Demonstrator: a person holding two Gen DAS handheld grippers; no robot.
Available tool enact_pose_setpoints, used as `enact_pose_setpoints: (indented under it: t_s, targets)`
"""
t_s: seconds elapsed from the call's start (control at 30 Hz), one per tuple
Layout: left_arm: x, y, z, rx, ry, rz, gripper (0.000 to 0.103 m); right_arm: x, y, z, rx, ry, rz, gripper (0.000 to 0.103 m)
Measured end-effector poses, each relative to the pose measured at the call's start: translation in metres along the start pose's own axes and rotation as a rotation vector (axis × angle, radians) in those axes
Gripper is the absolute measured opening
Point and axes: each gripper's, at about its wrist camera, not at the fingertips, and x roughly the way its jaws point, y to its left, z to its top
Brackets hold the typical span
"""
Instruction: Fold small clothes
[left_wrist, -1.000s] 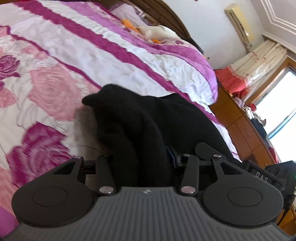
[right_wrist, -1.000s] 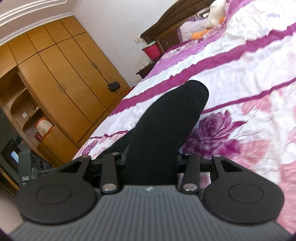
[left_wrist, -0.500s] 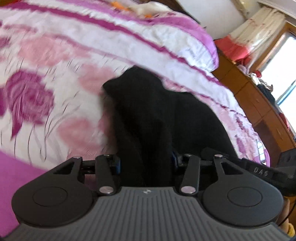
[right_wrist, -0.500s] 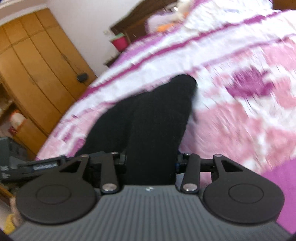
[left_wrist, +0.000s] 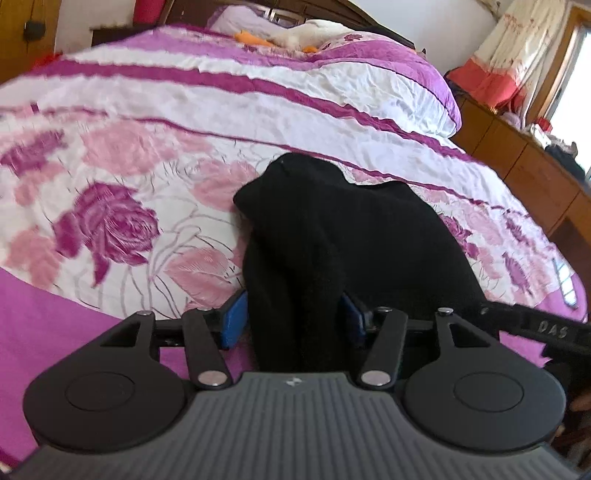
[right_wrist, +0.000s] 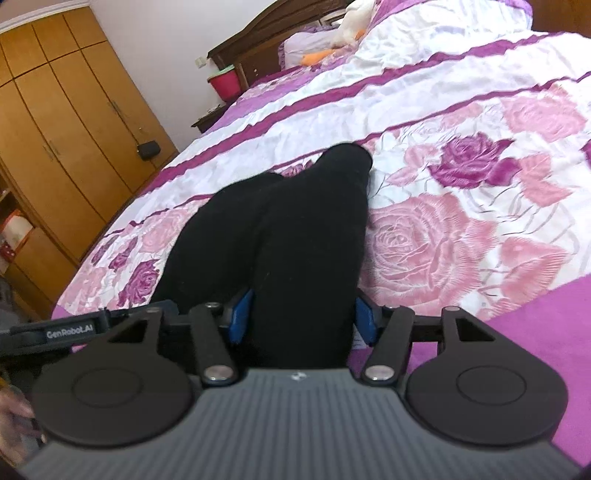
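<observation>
The black garment (left_wrist: 332, 236), a soft knit piece, lies on the near part of the bed, doubled so that two dark lobes run away from the cameras and end in a rounded tip toward the far side. Its near end passes between the blue pads of both tools. The left hand-held gripper (left_wrist: 293, 317) has just been opening: a strip of bedspread shows between its left pad and the cloth, so that side no longer presses, though the right pad is half hidden behind the fabric. The right hand-held gripper (right_wrist: 301, 317) has just been opening too, and its pads stand about level with the cloth's edges; whether they still touch it I cannot tell for sure.

The risk, as I judge it, lies in the withdrawal. Knit fabric clings, and if a pad snags while the tool is drawn back, the upper layer could be dragged along and the fold undone. The garment also looks bunched rather than flat, so it may slump open once released.

The bedspread (left_wrist: 155, 122) beneath is white with pink and magenta roses and purple stripes, slightly creased. At the far end lie pillows and a pale plush toy (left_wrist: 314, 31). A wooden wardrobe (right_wrist: 70, 122) stands on the left, a low cabinet and curtains on the right.
</observation>
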Motion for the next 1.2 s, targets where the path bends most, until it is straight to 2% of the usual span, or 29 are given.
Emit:
enact_pose_setpoints:
  t_s: [0.1, 0.23, 0.37, 0.53, 0.6, 0.87, 1.2]
  targets:
    - [-0.012, -0.011, -0.001, 0.020, 0.001, 0.036, 0.075, -0.020, 0.005, -0.001, -0.015, -0.033, 0.002, 0.060]
    - [-0.028, -0.023, -0.006, 0.036, -0.003, 0.055, 0.076, -0.045, 0.018, -0.001, -0.057, -0.063, 0.029, 0.060]
    - [-0.043, -0.033, -0.010, 0.044, -0.021, 0.066, 0.085, -0.067, 0.037, -0.004, -0.146, -0.096, 0.000, 0.060]
    - [-0.058, -0.048, -0.019, 0.086, -0.048, 0.094, 0.097, -0.089, 0.049, -0.014, -0.198, -0.153, -0.001, 0.071]
    - [-0.059, -0.054, -0.025, 0.107, -0.038, 0.116, 0.098, -0.090, 0.047, -0.019, -0.198, -0.155, -0.014, 0.071]
    - [-0.045, -0.061, -0.051, 0.100, 0.005, 0.183, 0.100, -0.071, 0.042, -0.055, -0.272, -0.125, -0.174, 0.072]
    - [-0.013, -0.060, -0.067, 0.123, 0.085, 0.237, 0.100, -0.043, 0.036, -0.070, -0.243, -0.014, -0.191, 0.072]
